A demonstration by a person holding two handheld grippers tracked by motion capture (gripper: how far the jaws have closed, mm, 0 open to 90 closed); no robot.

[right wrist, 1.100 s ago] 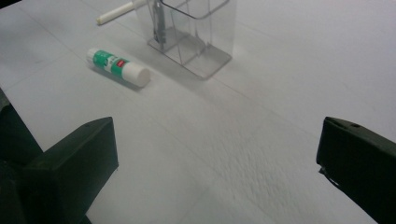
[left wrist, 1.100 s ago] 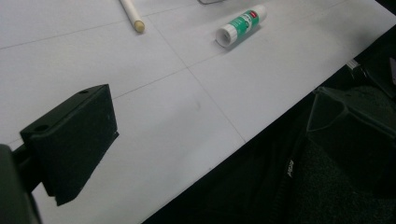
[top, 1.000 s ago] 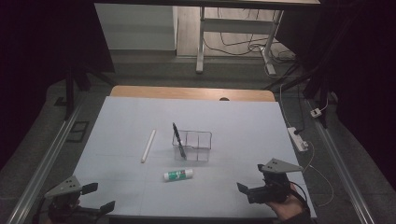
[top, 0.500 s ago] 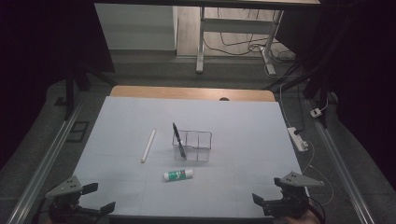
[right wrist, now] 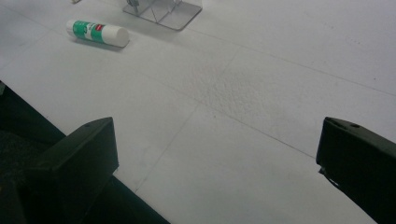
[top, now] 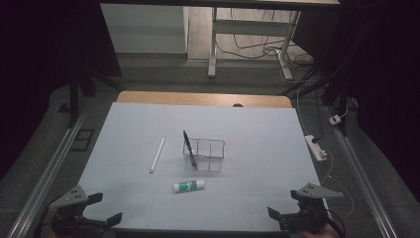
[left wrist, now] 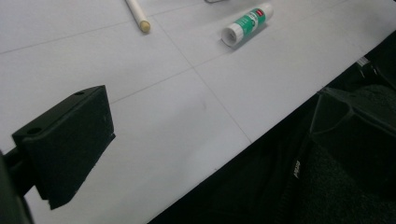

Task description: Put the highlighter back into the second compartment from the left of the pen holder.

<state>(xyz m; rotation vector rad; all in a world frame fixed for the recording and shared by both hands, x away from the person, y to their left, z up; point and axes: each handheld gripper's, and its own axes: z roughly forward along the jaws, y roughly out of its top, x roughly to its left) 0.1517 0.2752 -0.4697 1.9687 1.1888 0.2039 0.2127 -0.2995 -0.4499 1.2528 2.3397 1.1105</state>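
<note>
One black pen [top: 189, 148] is already stood in the wire holder [top: 205, 155] at centre; the glue stick [top: 188, 186] at 6 o'clock and white stick [top: 157, 154] at 9 o'clock are left on the surface [top: 257, 144]. Left claw [top: 101, 209] and right claw [top: 285, 204] are held released, nothing grasped.

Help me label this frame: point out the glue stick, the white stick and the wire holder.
glue stick [top: 188, 186], high view, green label at mid-body.
white stick [top: 157, 154], high view, mid-length.
wire holder [top: 212, 148], high view, top rim wire.
</note>
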